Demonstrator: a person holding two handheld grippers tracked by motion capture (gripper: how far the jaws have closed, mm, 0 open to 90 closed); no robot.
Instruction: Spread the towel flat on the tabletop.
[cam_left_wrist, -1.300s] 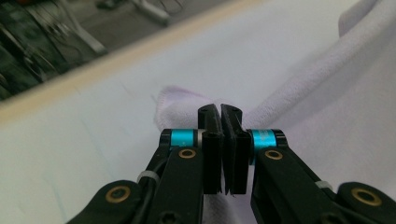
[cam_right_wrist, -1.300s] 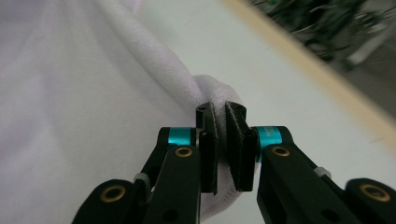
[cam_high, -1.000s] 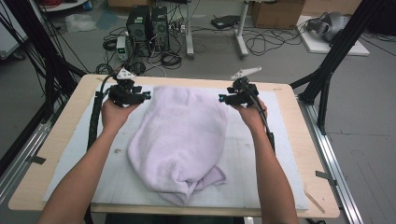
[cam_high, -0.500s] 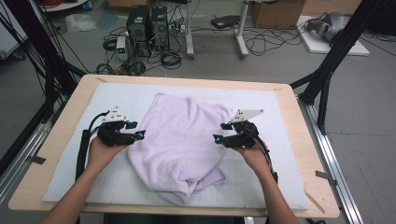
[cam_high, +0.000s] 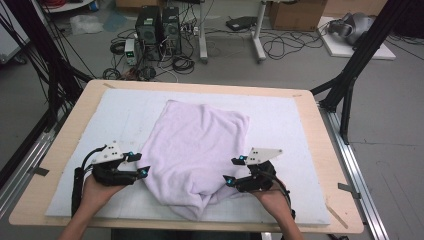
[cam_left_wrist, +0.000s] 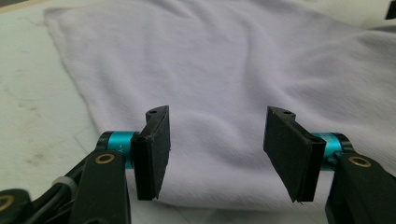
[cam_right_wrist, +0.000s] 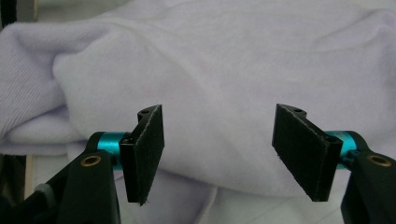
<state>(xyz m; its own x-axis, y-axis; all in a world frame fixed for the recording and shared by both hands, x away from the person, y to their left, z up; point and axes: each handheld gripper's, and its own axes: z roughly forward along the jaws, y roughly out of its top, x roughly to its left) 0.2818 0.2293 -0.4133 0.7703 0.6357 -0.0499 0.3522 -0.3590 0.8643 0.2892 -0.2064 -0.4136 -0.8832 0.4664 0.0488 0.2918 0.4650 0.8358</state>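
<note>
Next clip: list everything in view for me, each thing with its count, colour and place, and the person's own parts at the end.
towel: 1, pale lilac, rumpled and folded over on the middle of the mat
mat: 1, white, covering most of the table top
table: 1, light wood, front and centre
computer towers: 2, black, on the floor beyond the table
cables: many, black, strewn on the floor behind
cardboard box: 1, brown, far floor
left gripper: 1, black with a grey plate, at the towel's left edge, jaws open, just been opening
right gripper: 1, black with a grey plate, at the towel's right front edge, jaws open, just been opening
forearms: 2, bare, entering from the bottom
</note>
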